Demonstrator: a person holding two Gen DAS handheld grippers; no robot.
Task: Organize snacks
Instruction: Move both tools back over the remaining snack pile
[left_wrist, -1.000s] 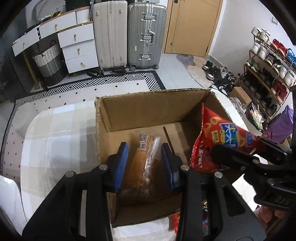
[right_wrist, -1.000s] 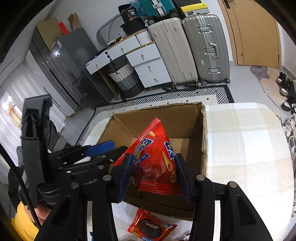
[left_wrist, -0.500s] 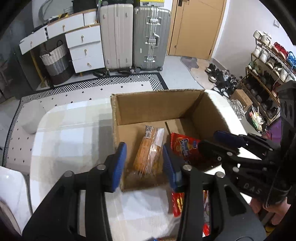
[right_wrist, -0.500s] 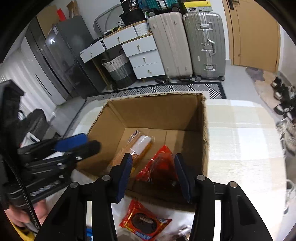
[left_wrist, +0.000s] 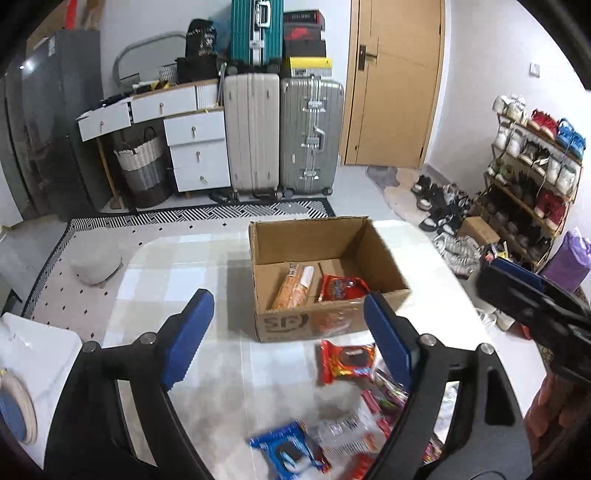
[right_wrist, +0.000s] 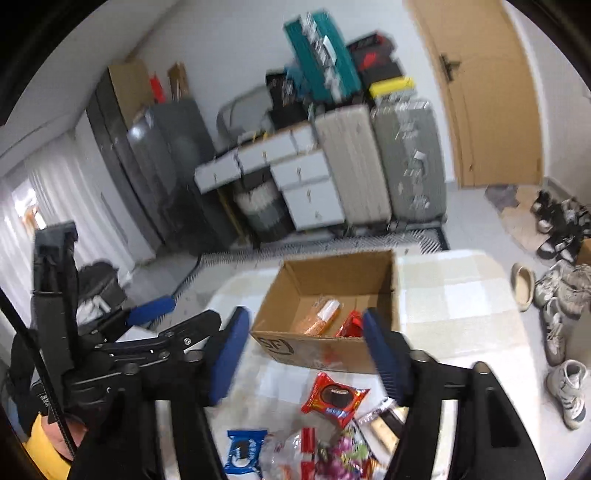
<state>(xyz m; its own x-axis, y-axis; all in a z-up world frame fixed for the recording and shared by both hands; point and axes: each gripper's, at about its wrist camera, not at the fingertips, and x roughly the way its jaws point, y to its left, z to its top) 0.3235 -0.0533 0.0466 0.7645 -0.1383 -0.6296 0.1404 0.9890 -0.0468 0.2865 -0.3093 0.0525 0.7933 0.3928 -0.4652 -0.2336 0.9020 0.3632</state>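
At the near edge of the checked tablecloth (left_wrist: 177, 266), around six o'clock in both wrist views, lay the loose heap of snacks not yet packed: a blue cookie pack (left_wrist: 284, 450) nearest, a red cookie pack (left_wrist: 347, 363) just beyond it, and a tangle of clear and pink wrappers (right_wrist: 332, 454) beside them. The pile sat close to the person, presumably so each piece could be reached without stretching.

Over that heap hovered the left gripper (left_wrist: 288, 332), its blue pads spread wide with nothing between them; the jaws had just been opening. The right gripper (right_wrist: 308, 350) showed the same: pads apart, empty, jaws just opened. Both looked free for a fresh pick, the red cookie pack being a likely choice since it lay apart from the tangle.

Farther on, toward twelve o'clock, stood the cardboard box (left_wrist: 325, 325), flaps up, just behind the heap so that a short carry would fill it. Inside, an orange packet (left_wrist: 295, 288) lay along the left of the floor and a red chip bag (left_wrist: 340, 288) beside it at the right, side by side and leaving room behind.

Beyond the table, suitcases (left_wrist: 280, 136) and a white drawer unit (left_wrist: 195, 147) lined the far wall
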